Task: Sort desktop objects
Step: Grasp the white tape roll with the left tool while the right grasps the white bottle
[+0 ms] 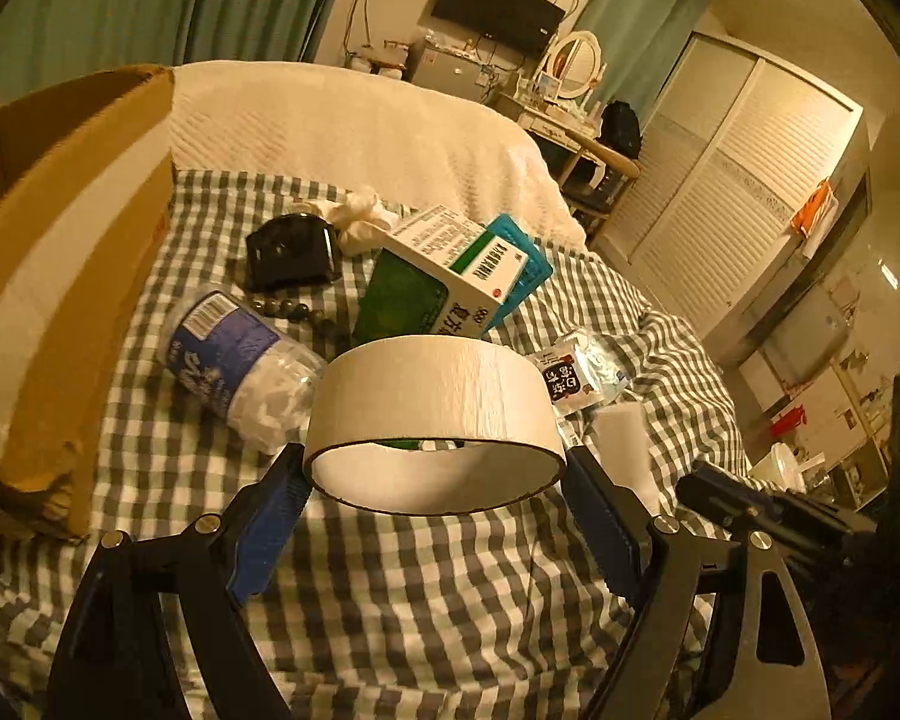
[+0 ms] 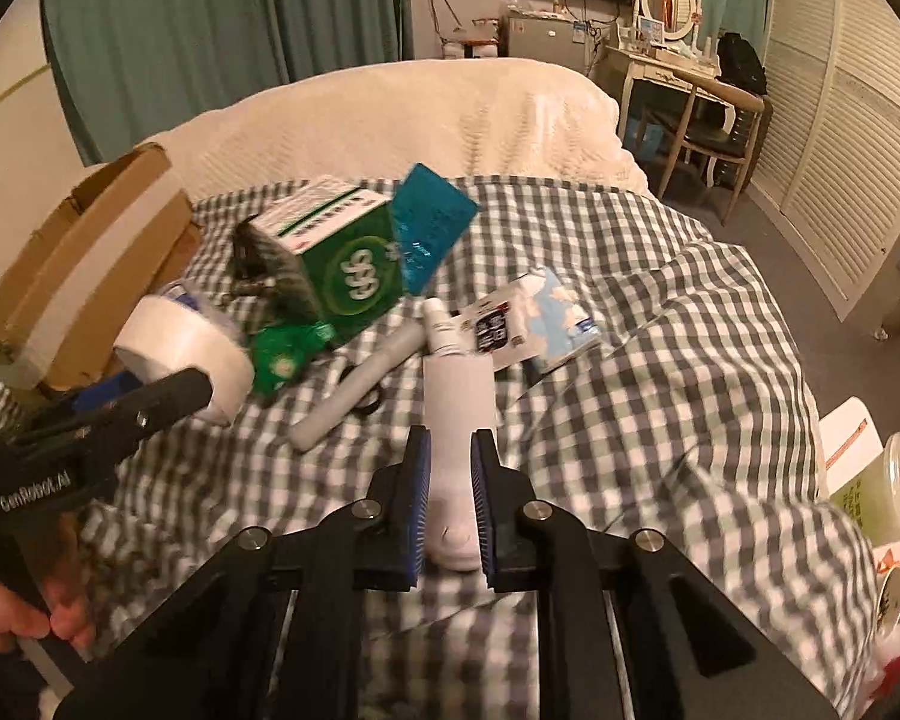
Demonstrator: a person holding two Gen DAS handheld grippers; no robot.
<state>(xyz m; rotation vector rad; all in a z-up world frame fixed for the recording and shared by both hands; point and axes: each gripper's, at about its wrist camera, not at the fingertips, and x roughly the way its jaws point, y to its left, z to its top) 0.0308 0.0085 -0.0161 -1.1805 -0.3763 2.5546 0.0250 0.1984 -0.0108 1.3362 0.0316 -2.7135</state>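
The left gripper (image 1: pixel 435 468) is holding a roll of white tape (image 1: pixel 435 420) between its widely spread jaws, with the blue pads pressing on both sides of the roll, above the checked cloth (image 1: pixel 390 600). The right gripper (image 2: pixel 450 498) is pinching a white tube-shaped bottle (image 2: pixel 456 420), with its jaws nearly together on the lower part.

The sorting seems to be at an early stage. The open cardboard box (image 1: pixel 60 240) is standing at the left side, and I cannot see what is inside it. Many things are lying on the cloth: a plastic water bottle (image 1: pixel 240 366), a green and white medicine box (image 1: pixel 444 276), a black case (image 1: pixel 291 252), a string of beads (image 1: pixel 297 309), a small packet (image 1: pixel 576 372) and a white cylinder (image 2: pixel 354 384).
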